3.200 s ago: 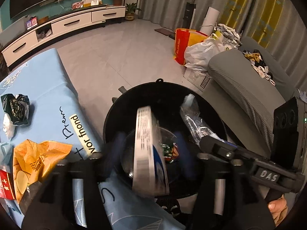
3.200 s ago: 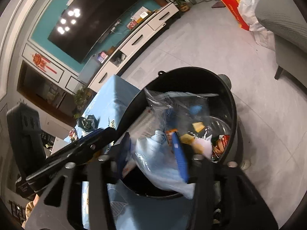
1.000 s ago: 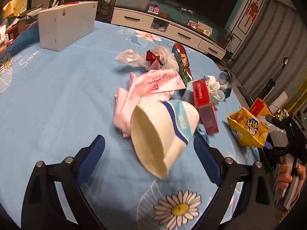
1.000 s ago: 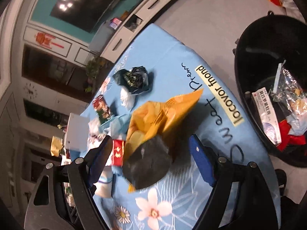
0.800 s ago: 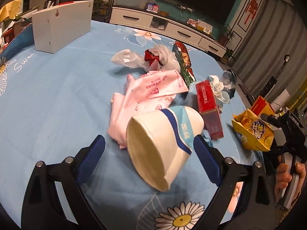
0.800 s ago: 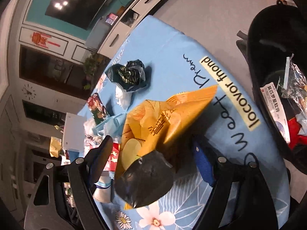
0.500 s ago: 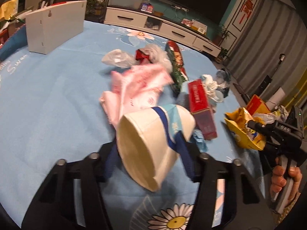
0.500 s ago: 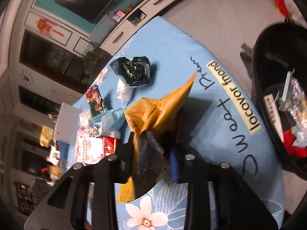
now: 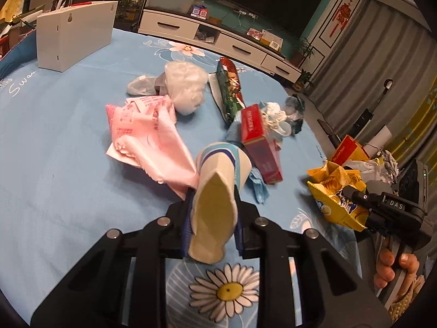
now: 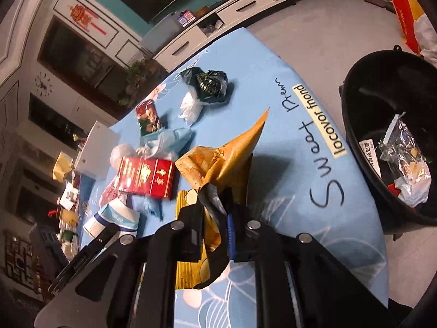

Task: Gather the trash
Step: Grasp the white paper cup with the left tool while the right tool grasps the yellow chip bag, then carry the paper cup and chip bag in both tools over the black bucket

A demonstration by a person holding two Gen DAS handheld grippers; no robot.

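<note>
My left gripper [image 9: 211, 218] is shut on a white paper cup [image 9: 215, 205] with blue bands, squeezing it flat just above the blue tablecloth [image 9: 54, 147]. My right gripper [image 10: 215, 218] is shut on the yellow snack bag [image 10: 229, 158], which also shows in the left wrist view [image 9: 336, 191]. The black trash bin [image 10: 363, 87] stands on the floor past the table's edge, with wrappers inside. The cup also shows in the right wrist view [image 10: 114, 216].
On the table lie a pink plastic bag [image 9: 147, 134], a red box [image 9: 259, 142], a white crumpled bag [image 9: 188, 87], a red-green wrapper [image 9: 228, 87], a black crumpled bag [image 10: 207, 82] and a white box [image 9: 73, 32]. A TV cabinet [image 9: 218, 41] stands behind.
Both grippers left the bin and came over the table. The left closed on the paper cup, squashing it. The right closed on the yellow snack bag.
</note>
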